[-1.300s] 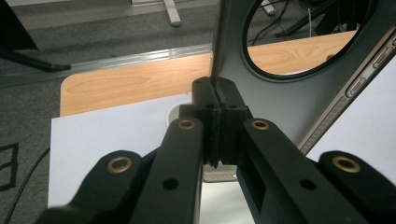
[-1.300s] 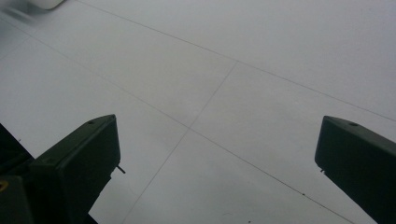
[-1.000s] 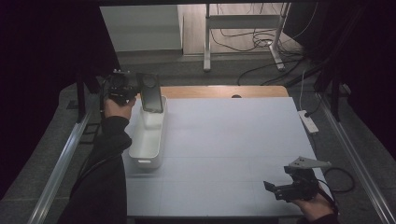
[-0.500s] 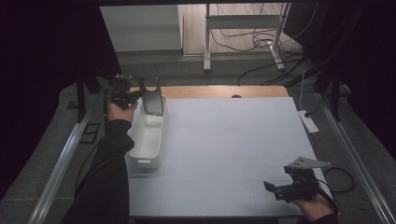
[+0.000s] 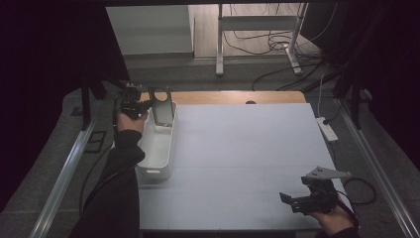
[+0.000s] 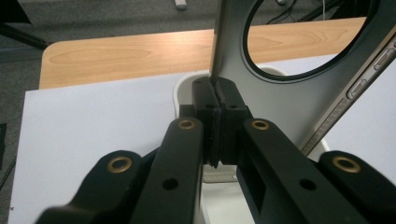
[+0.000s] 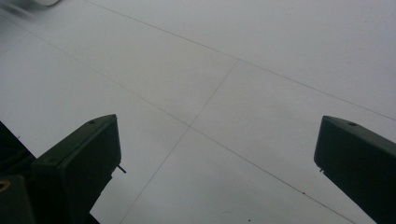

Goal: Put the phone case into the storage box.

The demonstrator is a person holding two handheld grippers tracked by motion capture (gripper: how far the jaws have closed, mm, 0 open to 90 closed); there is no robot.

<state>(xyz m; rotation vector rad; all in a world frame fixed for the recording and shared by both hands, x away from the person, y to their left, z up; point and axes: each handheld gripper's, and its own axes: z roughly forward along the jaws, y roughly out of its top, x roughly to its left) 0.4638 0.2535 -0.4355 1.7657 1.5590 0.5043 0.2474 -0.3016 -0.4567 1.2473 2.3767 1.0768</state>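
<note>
My left gripper (image 5: 147,106) is shut on the edge of a grey phone case (image 5: 161,106) that has a large round cut-out. It holds the case upright over the far end of a white bin (image 5: 159,170) at the table's left side. In the left gripper view the jaws (image 6: 217,93) pinch the case's thin edge, and the case (image 6: 289,100) with its side buttons rises to the right above the bin's rim (image 6: 180,88). My right gripper (image 5: 286,199) rests near the front right corner, jaws wide apart (image 7: 217,154) over bare white tabletop, nothing between them.
The white table top (image 5: 247,148) ends in a wooden strip (image 5: 233,97) at the far edge. A white power strip (image 5: 327,129) lies off the right edge. Metal rails run along both sides, and cables lie on the floor behind.
My left hand has sunk a little with the phone case, bringing it closer to the bin's far end. The right gripper has stayed still.
</note>
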